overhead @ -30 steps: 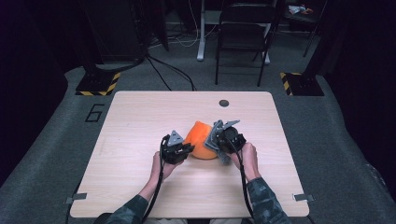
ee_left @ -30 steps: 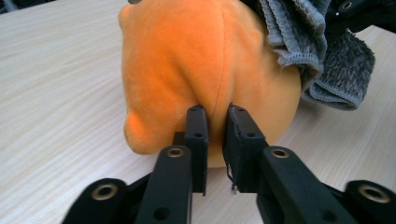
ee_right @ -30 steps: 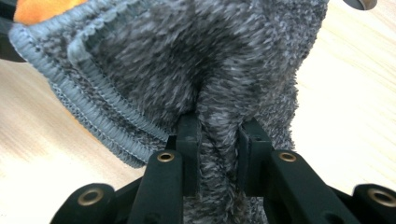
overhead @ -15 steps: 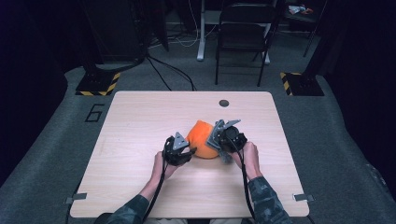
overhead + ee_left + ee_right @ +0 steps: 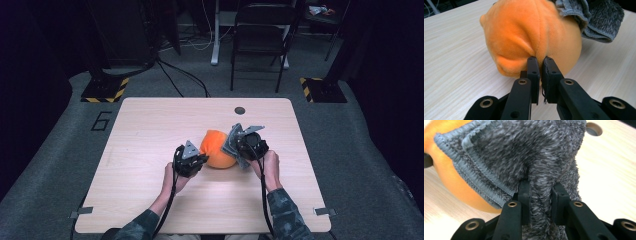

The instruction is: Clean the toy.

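1. Orange plush (image 5: 218, 150): resting on the wooden table (image 5: 150, 125) near its middle, between the two grippers; rounded, soft, creased where pinched.
2. Grey fuzzy cloth (image 5: 529, 152): draped against the far upper side of the plush, ribbed hem (image 5: 471, 172) lying on the orange surface; apparently a cover being worked on or off.
3. Left gripper (image 5: 540, 61): jaws having just closed further, now clenched on a small fold of orange plush pile, pads nearly meeting.
4. Right gripper (image 5: 541, 186): clamped on a gathered ridge of the grey fuzzy cloth, a thick pleat standing between the jaws.
5. Risk, left side: thin pinch of pile likely to slip free under any pull, letting the plush roll or swing toward the right gripper.
6. Risk, right side: hem liable to snag or bunch on the rounded body if drawn at an angle; fabric may stretch rather than slide.
7. Hard to make out: far side of the plush, hidden behind its bulk and the cloth; extent of cloth wrapped around it unclear; in the high view, jaw tips masked by gripper bodies and grey plates.
8. Table hole (image 5: 594, 128): beyond the cloth, partly cut off.
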Motion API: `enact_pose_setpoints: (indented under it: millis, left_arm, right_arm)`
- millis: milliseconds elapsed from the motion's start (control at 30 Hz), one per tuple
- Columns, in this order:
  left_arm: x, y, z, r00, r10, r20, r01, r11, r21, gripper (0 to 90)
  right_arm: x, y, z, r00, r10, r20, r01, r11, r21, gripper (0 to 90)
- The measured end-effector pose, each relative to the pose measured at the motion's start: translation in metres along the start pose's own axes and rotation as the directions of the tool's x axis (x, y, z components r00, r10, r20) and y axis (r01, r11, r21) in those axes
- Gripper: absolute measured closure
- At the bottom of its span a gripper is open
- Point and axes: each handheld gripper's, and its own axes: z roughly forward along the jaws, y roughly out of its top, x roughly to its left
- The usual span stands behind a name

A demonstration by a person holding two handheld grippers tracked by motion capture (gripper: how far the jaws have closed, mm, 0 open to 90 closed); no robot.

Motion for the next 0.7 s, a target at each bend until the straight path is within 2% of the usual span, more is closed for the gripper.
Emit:
enact_pose_setpoints:
  millis: [33,67,167,267,300,367,400,533,600,633,667,700]
  left_arm:
    - [0.000,0.001,-0.001,1.0000,-0.003,0.009,0.003,1.0000,0.006,85.3]
    - [-0.001,0.001,-0.001,1.0000,-0.001,0.008,0.001,1.0000,-0.006,86.1]
    - [-0.003,0.002,-0.001,0.9998,0.005,0.018,-0.005,1.0000,-0.001,87.5]
    - [-0.002,0.000,0.000,0.9999,0.000,0.017,0.000,1.0000,0.000,87.6]
    - [-0.001,-0.001,0.001,0.9999,0.000,0.013,0.000,1.0000,-0.001,87.6]
    - [0.000,-0.002,0.001,1.0000,-0.003,0.009,0.003,1.0000,-0.003,87.6]
    - [0.001,-0.002,0.002,1.0000,-0.005,0.005,0.005,1.0000,-0.006,87.7]
    - [0.002,-0.003,0.002,0.9999,-0.004,0.012,0.004,1.0000,0.003,87.7]
    - [0.002,-0.003,0.002,0.9999,-0.003,0.012,0.003,1.0000,0.002,87.7]
    - [0.002,-0.003,0.002,0.9999,-0.004,0.011,0.004,1.0000,0.003,87.6]
    - [0.002,-0.003,0.003,1.0000,-0.003,0.008,0.003,1.0000,-0.004,87.6]
    - [0.002,-0.004,0.003,1.0000,-0.002,0.009,0.002,1.0000,-0.005,87.6]
  right_arm:
    - [0.001,0.002,-0.004,1.0000,0.006,-0.007,-0.006,0.9999,-0.011,73.3]
    - [0.002,0.004,-0.008,0.9999,0.001,-0.012,-0.001,0.9997,-0.026,73.2]
    - [0.009,0.013,-0.017,0.9990,-0.025,-0.038,0.023,0.9983,-0.054,73.0]
    - [0.018,0.021,-0.016,0.9973,-0.052,-0.051,0.049,0.9971,-0.058,72.9]
    - [0.020,0.023,-0.013,0.9960,-0.075,-0.050,0.072,0.9959,-0.054,72.9]
    - [0.024,0.025,-0.006,0.9956,-0.074,-0.058,0.072,0.9967,-0.038,73.0]
    - [0.025,0.026,-0.003,0.9944,-0.090,-0.057,0.088,0.9956,-0.032,73.0]
    - [0.028,0.026,0.005,0.9930,-0.112,-0.037,0.112,0.9937,0.000,73.1]
    - [0.026,0.025,0.006,0.9927,-0.116,-0.034,0.116,0.9930,0.021,73.1]
    - [0.026,0.023,0.006,0.9949,-0.097,-0.028,0.098,0.9942,0.044,73.2]
    - [0.024,0.020,0.007,0.9947,-0.099,-0.028,0.101,0.9936,0.051,73.2]
    - [0.023,0.017,0.007,0.9966,-0.076,-0.030,0.078,0.9945,0.069,73.2]
